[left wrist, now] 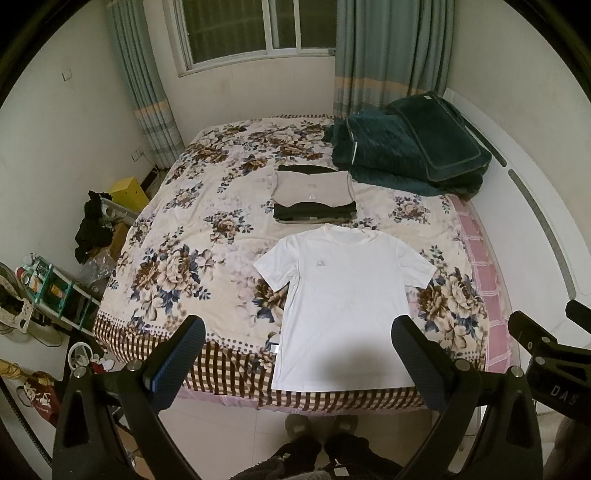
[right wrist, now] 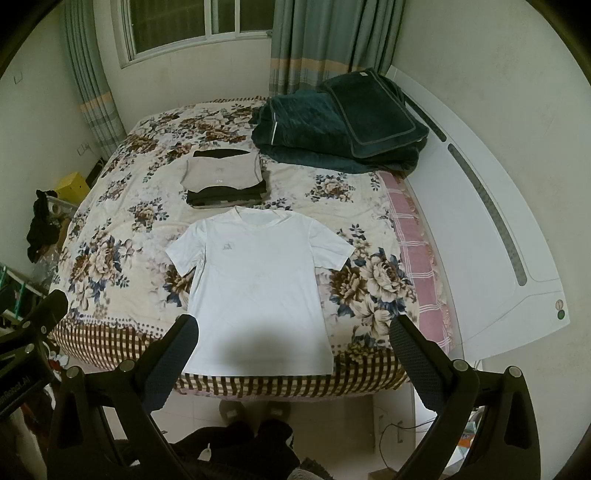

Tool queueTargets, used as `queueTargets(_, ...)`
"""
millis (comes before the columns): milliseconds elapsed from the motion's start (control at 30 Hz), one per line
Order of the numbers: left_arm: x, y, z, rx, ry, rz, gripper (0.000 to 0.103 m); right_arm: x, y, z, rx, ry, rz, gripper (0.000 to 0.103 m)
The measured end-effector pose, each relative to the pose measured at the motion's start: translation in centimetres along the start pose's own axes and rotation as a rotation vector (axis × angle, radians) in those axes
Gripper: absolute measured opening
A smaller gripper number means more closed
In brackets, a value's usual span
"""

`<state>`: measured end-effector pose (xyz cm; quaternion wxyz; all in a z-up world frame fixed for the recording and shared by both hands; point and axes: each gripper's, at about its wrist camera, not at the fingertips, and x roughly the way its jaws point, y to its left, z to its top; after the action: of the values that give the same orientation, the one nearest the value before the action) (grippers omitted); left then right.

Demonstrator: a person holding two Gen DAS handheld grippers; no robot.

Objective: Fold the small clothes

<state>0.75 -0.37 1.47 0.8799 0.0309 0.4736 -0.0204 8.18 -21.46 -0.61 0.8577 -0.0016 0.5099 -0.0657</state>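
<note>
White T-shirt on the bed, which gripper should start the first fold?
Probably the left gripper, though only slightly. The white T-shirt lies flat and unfolded; the left gripper's open fingers frame its hem and the sleeve on that side. The right gripper, also open, sits similarly near.

Floral bed [left wrist: 177, 236] beneath curtained window [left wrist: 258, 29], white walls

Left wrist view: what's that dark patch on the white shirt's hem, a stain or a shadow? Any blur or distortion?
Left wrist view: a soft-edged shadow, not a stain, on the white T-shirt near the hem; fisheye bends the bed edges; focus sharp. Right wrist view: the same shadow on the shirt, black vignette at the corners.
</note>
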Motion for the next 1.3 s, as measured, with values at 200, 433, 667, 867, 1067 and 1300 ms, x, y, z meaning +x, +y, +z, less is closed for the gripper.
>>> queueTargets(200, -0.2, -0.1, 0.3, 0.0, -0.002, -0.002, 0.103, 0.0, 0.0, 0.0, 0.0, -0.001, 0.0, 0.103)
queueTargets(433, -0.1, -0.2, 0.6, 0.001, -0.003, 0.0, 0.103, -0.6, 0.5, 1.1, 0.002, -0.003, 0.0, 0.103)
queueTargets(667, -0.1, -0.2, 0.8, 0.001, -0.005, 0.0, 0.103, -0.8, 0.6, 1.4, 0.0, -0.005, 0.003, 0.103)
queueTargets(867, -0.1, -0.4, 1.1, -0.002, -0.007, -0.001, 0.103, -0.8, 0.7, 1.4, 0.002, -0.006, 0.003, 0.103)
queueTargets(1067, 0.0, -0.8, 2.2, 0.0, -0.005, -0.004, 0.103, -0.9, 0.7, 1.6, 0.002, -0.006, 0.006, 0.103)
queueTargets(1300, 0.6, -0.7, 3.6, -0.004, -0.009, -0.014, 0.103, -1.0, 0.7, 1.6, 0.004, -0.006, 0.006, 0.103)
